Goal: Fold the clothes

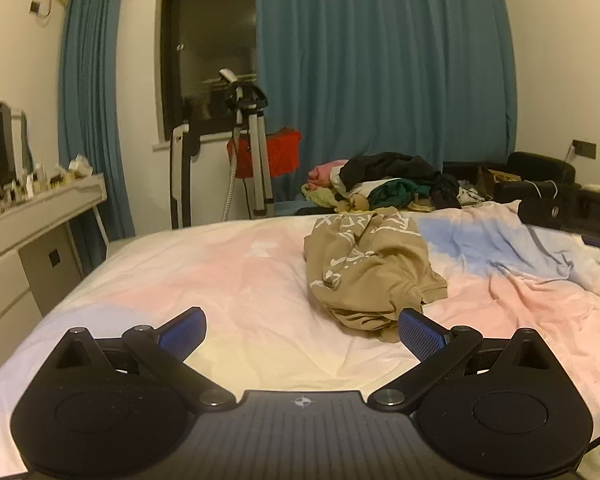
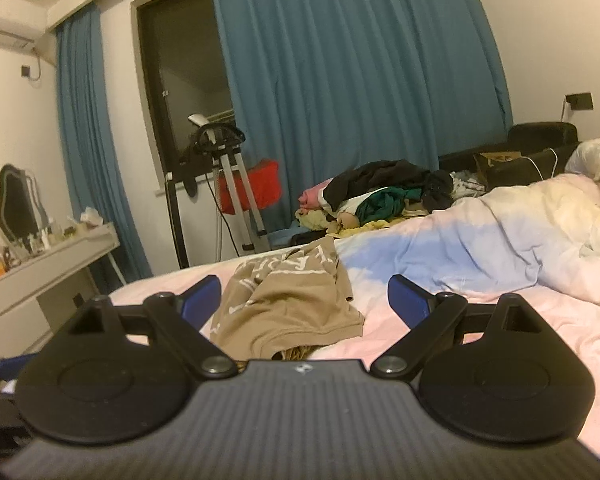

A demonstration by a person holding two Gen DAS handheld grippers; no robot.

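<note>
A crumpled tan garment with white lettering point(image 1: 368, 268) lies on the bed, right of centre in the left wrist view. My left gripper point(image 1: 302, 330) is open and empty above the sheet, its right finger point(image 1: 420, 332) close to the garment's near end. In the right wrist view the same tan garment point(image 2: 292, 300) lies just ahead between the open jaws of my right gripper point(image 2: 304, 300), which is empty. Whether the fingers touch the cloth I cannot tell.
The bed has a pink, blue and white sheet point(image 1: 220, 272). A pile of mixed clothes point(image 1: 384, 184) lies at the far edge. A rumpled duvet point(image 2: 540, 232) is at the right. A dresser point(image 1: 32, 232) stands left, a tripod point(image 1: 252, 152) by the window.
</note>
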